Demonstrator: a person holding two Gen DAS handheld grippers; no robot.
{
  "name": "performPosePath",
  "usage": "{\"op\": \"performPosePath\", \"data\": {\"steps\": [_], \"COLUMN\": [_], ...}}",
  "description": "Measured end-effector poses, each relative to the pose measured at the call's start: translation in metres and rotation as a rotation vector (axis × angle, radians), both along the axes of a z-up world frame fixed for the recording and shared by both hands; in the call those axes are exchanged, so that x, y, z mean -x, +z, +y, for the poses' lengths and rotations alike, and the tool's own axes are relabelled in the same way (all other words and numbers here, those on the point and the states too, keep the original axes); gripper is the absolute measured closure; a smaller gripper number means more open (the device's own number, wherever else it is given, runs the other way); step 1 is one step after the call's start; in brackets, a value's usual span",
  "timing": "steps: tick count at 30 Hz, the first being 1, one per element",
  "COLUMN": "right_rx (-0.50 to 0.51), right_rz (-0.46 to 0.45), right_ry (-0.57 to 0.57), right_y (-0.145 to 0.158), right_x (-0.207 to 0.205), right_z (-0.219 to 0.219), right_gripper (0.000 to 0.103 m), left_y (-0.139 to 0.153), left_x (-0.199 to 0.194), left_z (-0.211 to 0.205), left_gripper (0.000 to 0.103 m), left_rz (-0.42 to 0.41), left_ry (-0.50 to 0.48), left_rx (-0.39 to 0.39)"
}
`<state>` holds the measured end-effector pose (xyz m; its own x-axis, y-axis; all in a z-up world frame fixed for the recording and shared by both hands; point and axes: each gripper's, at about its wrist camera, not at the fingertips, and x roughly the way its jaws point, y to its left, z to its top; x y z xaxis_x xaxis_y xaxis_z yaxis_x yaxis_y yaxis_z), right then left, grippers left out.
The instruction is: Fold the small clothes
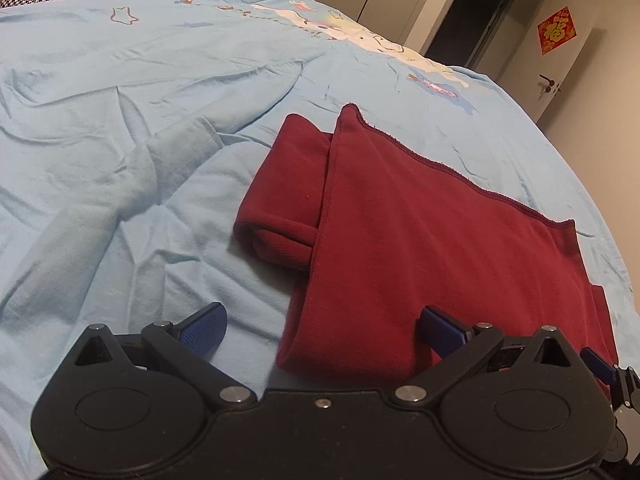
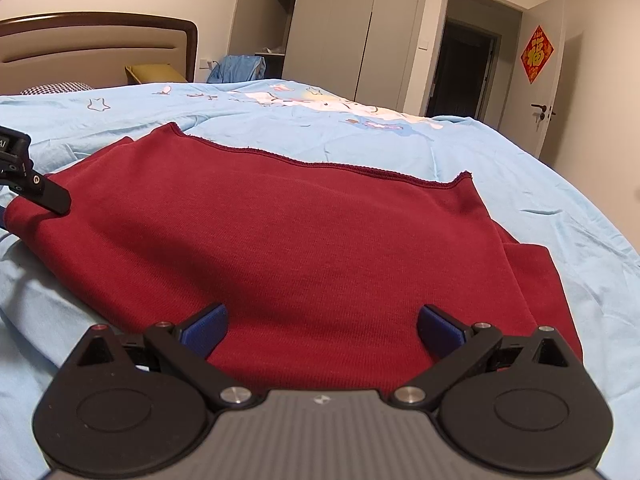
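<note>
A dark red knit garment (image 1: 420,240) lies partly folded on the light blue bedspread (image 1: 140,120), with a folded sleeve part (image 1: 284,200) sticking out at its left. My left gripper (image 1: 320,330) is open just above the garment's near left corner, nothing between its blue pads. In the right wrist view the same red garment (image 2: 300,240) spreads flat, its stitched hem (image 2: 320,166) on the far side. My right gripper (image 2: 322,330) is open over the near edge, holding nothing. The left gripper's black body (image 2: 28,176) shows at the left edge.
The blue bedspread (image 2: 360,128) has deep wrinkles to the left (image 1: 120,184). A headboard (image 2: 100,48), wardrobe (image 2: 340,32), open door with a red decoration (image 2: 536,54) and a blue cloth heap (image 2: 240,68) stand beyond the bed.
</note>
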<state>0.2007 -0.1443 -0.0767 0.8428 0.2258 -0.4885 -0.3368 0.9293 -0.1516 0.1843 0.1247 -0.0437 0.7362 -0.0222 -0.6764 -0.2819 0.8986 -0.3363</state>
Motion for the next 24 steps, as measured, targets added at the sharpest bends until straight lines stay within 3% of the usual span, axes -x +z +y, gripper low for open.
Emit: {"op": "performPosePath", "data": {"steps": [17, 20, 24], "right_rx": [-0.004, -0.003, 0.007], "right_rz": [-0.011, -0.011, -0.001], "right_ry": [-0.005, -0.004, -0.004], "right_y": [-0.0006, -0.0006, 0.0012], "right_x": [0.0018, 0.0017, 0.0006], "right_z": [0.0003, 0.0004, 0.0025], "right_gripper": [0.0, 0.0, 0.0], "left_y": [-0.0001, 0.0005, 0.0026], "left_x": [-0.0009, 0.0002, -0.0009], "left_z": [-0.0001, 0.0003, -0.0013], "left_gripper": [0.001, 0.009, 0.027], "left_rz": [0.002, -0.009, -0.021], "left_ry": [0.011, 0.034, 0.034], "left_rx": [0.003, 0.036, 0.062]}}
